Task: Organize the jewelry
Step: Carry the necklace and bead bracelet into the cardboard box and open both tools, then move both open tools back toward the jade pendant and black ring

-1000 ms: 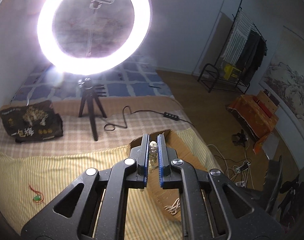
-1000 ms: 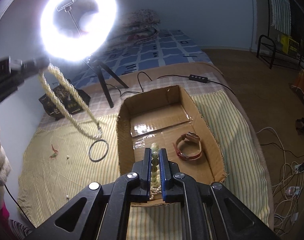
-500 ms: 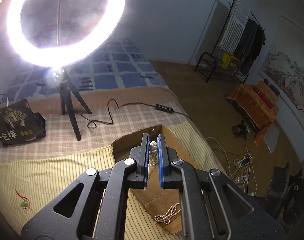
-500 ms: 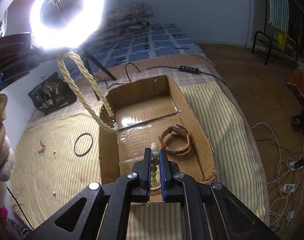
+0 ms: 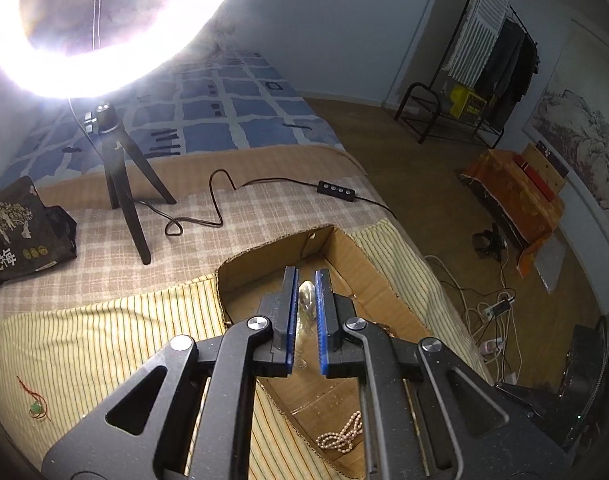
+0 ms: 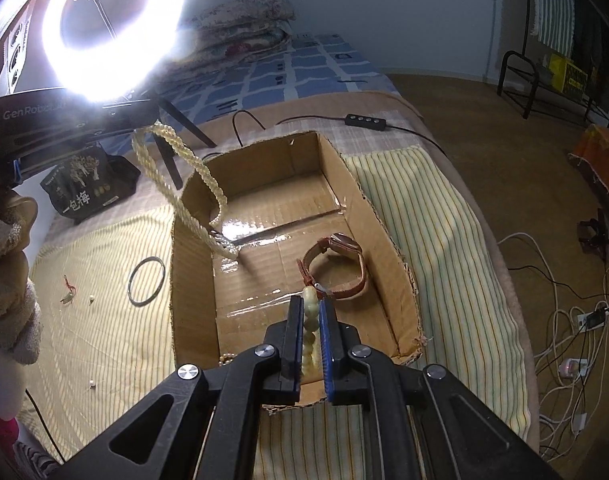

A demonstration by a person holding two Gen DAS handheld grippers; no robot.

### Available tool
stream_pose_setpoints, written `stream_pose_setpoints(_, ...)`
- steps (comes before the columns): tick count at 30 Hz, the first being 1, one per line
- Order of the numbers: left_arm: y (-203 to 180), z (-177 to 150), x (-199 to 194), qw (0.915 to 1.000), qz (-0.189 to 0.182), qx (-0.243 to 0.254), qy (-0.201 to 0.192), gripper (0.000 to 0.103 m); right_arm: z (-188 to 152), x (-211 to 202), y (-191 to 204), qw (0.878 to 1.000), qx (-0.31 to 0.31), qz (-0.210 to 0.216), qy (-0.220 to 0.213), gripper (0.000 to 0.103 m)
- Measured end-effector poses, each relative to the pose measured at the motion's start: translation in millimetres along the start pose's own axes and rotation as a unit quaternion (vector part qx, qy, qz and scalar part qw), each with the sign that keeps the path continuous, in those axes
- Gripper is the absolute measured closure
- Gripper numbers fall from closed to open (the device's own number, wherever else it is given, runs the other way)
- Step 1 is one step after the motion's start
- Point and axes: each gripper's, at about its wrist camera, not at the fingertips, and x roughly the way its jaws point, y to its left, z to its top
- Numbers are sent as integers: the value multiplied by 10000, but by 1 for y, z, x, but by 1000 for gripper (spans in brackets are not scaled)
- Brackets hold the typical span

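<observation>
1. The cardboard box (image 6: 288,240) is serving as the landmark here; it is sitting open on the striped yellow cloth (image 6: 432,216) that is covering the bed.
2. The left gripper (image 5: 306,308) is clamping a long cream bead necklace (image 6: 176,184); in the right wrist view the loop is hanging over the box's left wall, its lower end dipping inside toward the floor of the box.
3. The right gripper (image 6: 311,320) is pinching a strand of pale green beads (image 6: 310,312) above the near end of the box, close to the near wall.
4. Already lying inside the box: a brown-strapped watch (image 6: 336,264) toward the right wall, and a small pink pearl strand (image 5: 342,436) in the near corner, seen from the left wrist.
5. Waiting outside the box, on the cloth to its left: a dark bangle (image 6: 145,281) just beside the left wall, a red-corded green pendant (image 5: 34,404) farther out, and a few loose pale beads (image 6: 91,300).
6. Judging by this, the job is looking roughly half done: two pieces are stowed, two are being carried in and are not yet let go, and the bangle, pendant and stray beads are remaining to be collected.
</observation>
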Motion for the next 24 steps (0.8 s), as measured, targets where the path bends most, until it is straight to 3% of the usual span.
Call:
stream_pose_setpoints(2,0,-1,0,10000,-6,12,13,97,0,0,1,10000,2,-45,-20,73)
stream_pose_setpoints(6,0,-3,0,9999,-40,52,122,97,1,-2,1,9999,-7,-129,-76,58)
stream_pose_setpoints(8,0,-5,-2,9999,-14,90,108,97,1,-3,2,9998,-10,-171,-119,39)
stream_pose_setpoints(13,5,-9,-8,9999,46,118,98,97,1,-7,4,9995,-15,-241,-218,28)
stream_pose_setpoints(24,35,-15,-49,9994,289,133,-146,96,4,-19,16,9990,11,-175,-408,28)
